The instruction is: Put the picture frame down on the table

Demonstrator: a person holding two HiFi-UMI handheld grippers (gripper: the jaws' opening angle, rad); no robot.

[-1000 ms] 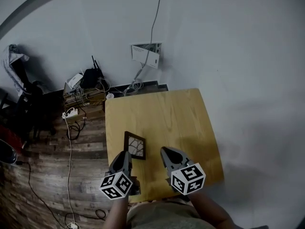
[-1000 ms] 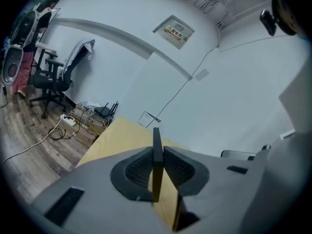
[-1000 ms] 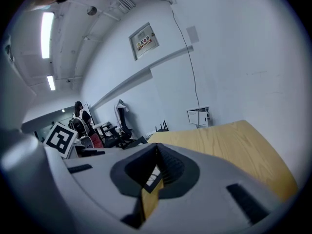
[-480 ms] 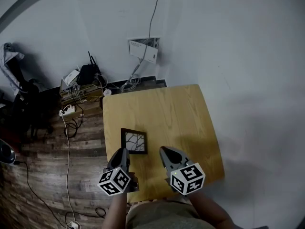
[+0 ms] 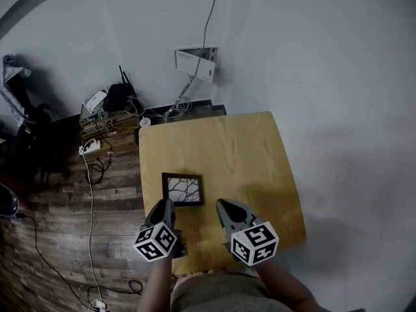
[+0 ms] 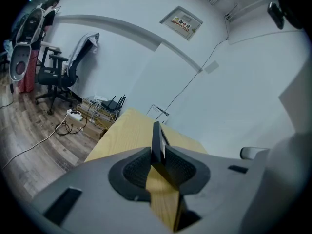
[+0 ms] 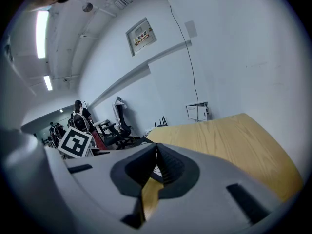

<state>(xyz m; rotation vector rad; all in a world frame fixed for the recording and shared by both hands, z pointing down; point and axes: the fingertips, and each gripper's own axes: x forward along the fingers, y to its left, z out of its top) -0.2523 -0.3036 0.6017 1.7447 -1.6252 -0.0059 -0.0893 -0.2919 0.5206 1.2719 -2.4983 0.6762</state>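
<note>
A small black picture frame (image 5: pixel 182 189) with a branch drawing shows its face upward over the left part of the wooden table (image 5: pixel 227 155). My left gripper (image 5: pixel 165 205) holds its near edge. In the left gripper view the frame (image 6: pixel 157 136) appears edge-on, pinched between the shut jaws of the left gripper (image 6: pixel 157 157), with the table (image 6: pixel 124 130) beyond. My right gripper (image 5: pixel 224 206) hovers over the table's near edge, to the right of the frame, apart from it. In the right gripper view, the right gripper (image 7: pixel 156 156) has its jaws together with nothing between them.
The table stands against a white wall. Left of it, a low shelf (image 5: pixel 107 119) carries a router (image 5: pixel 120 99) and tangled cables, and a cable (image 5: pixel 91 200) trails over the wood floor. A white box (image 5: pixel 195 62) hangs on the wall behind. A dark chair (image 5: pixel 32 142) stands far left.
The frame has turned from a steep, narrow tilt to face up and has shifted slightly left with my left gripper. The right gripper has barely moved.
</note>
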